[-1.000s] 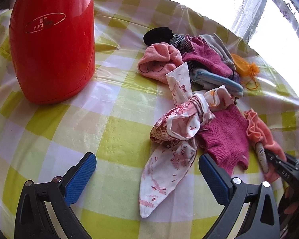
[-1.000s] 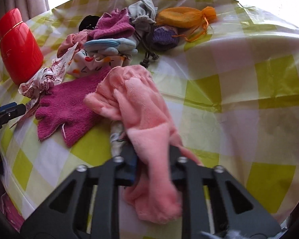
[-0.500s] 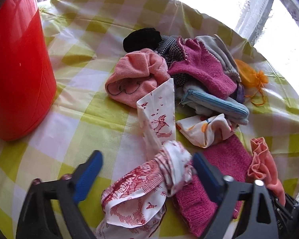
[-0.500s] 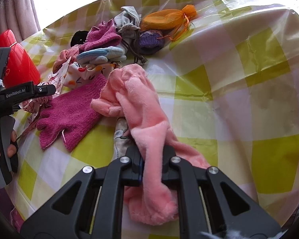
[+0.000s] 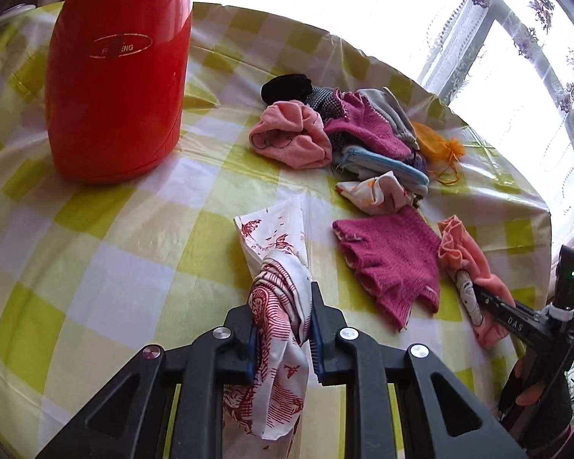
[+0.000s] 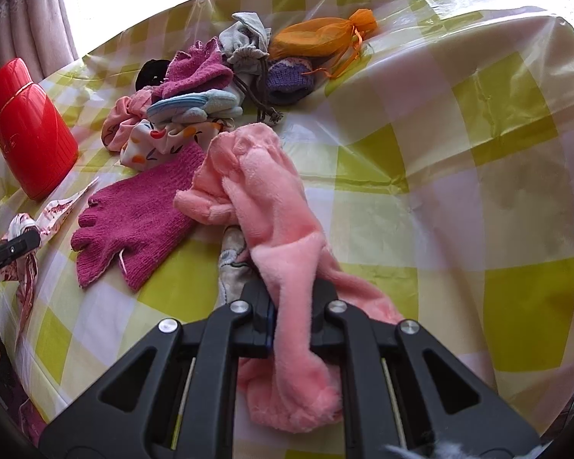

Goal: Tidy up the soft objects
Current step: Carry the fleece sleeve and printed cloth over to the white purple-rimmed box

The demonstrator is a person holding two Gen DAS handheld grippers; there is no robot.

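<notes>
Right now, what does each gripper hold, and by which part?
Left gripper: red-and-white printed cloth, pinched at its bunched middle. Right gripper: pink plush sock, pinched partway along its length.

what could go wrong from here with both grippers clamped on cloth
The left gripper holds the red-and-white printed cloth only at a bunched part; its tail still lies on the table and could drag. The right gripper pinches the fluffy pink sock, which lies against the magenta knitted glove and might tug it along.
</notes>
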